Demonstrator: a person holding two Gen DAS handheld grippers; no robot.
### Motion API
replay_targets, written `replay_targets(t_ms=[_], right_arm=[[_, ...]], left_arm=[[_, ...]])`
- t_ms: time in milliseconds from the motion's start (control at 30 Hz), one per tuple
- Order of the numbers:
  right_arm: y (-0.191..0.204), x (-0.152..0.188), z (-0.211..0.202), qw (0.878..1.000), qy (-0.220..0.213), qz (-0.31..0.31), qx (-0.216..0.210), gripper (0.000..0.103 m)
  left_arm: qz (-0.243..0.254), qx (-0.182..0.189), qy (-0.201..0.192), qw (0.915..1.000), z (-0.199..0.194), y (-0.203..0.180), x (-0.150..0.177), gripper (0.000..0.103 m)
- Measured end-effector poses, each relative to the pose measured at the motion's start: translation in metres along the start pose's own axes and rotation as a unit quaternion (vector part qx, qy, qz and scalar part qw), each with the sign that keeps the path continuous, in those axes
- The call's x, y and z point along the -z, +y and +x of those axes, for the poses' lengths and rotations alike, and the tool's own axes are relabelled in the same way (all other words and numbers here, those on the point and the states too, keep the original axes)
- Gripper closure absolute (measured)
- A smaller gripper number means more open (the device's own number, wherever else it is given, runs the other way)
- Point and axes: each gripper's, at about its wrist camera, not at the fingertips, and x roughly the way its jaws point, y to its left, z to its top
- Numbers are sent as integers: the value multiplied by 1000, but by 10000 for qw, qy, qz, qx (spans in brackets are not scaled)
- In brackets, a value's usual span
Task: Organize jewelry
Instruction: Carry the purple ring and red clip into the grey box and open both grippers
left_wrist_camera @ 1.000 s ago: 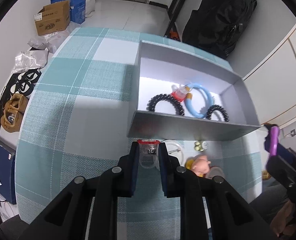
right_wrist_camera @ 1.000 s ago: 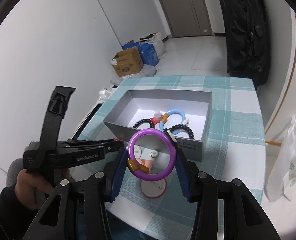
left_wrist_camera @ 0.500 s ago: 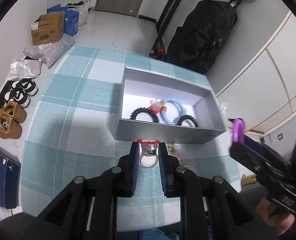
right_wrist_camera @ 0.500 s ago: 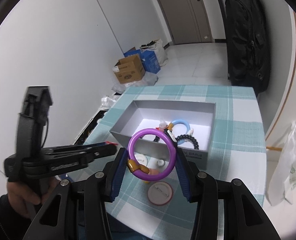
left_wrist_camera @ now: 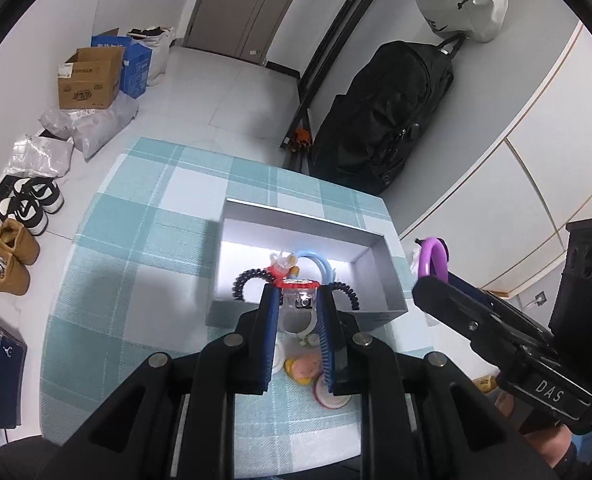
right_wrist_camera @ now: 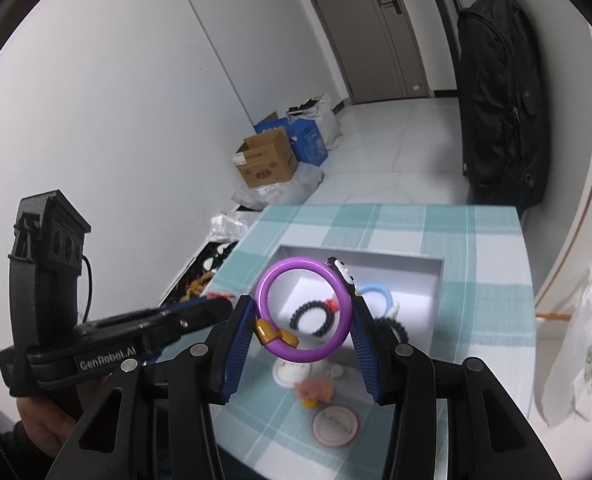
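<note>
My left gripper [left_wrist_camera: 298, 294] is shut on a clear toy ring with a red top [left_wrist_camera: 299, 300], held above the table just short of the grey box [left_wrist_camera: 388, 276]. My right gripper [right_wrist_camera: 302, 308] is shut on a purple bracelet [right_wrist_camera: 342, 320] with a gold clasp and a small black-and-white charm, raised in front of the same grey box [right_wrist_camera: 436, 280]. Inside the box lie a blue bangle [right_wrist_camera: 376, 290], black spiral hair ties [right_wrist_camera: 308, 320] and a small red-and-white piece [left_wrist_camera: 280, 268]. In the left wrist view the right gripper shows at the right edge with the purple bracelet [left_wrist_camera: 430, 258].
On the checked teal tablecloth [left_wrist_camera: 136, 280] near the front lie a white round lid [right_wrist_camera: 290, 372], a pink figure [right_wrist_camera: 316, 392] and a pink-rimmed disc [right_wrist_camera: 334, 426]. A black suitcase [left_wrist_camera: 380, 128] stands beyond the table. Boxes and shoes sit on the floor at left. A plastic bag [right_wrist_camera: 576, 352] hangs at right.
Both grippers have risen with their pieces still held. The table and box look smaller and lower in both views, and more of the room shows.
</note>
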Motion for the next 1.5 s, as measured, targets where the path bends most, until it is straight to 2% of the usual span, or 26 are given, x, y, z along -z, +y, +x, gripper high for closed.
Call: replay_targets(t_ms=[200, 500, 967, 1133, 1500], right_arm=[[-13, -6, 11, 9991, 45, 379, -174, 57], [-32, -14, 25, 9963, 84, 828, -227, 57], [-46, -16, 50, 9961, 396, 770, 169, 57], [-47, -13, 55, 9955, 508, 782, 190, 57], [-51, -9, 58, 9940, 560, 877, 330, 55]], left_arm=[[180, -80, -43, 9998, 6, -7, -10, 89], [9, -52, 172, 9998, 30, -8, -22, 89], [-132, -69, 528, 9985, 60, -10, -31, 89], [-208, -36, 671, 9975, 68, -10, -30, 89], [-269, 32, 642, 9976, 70, -9, -32, 89]])
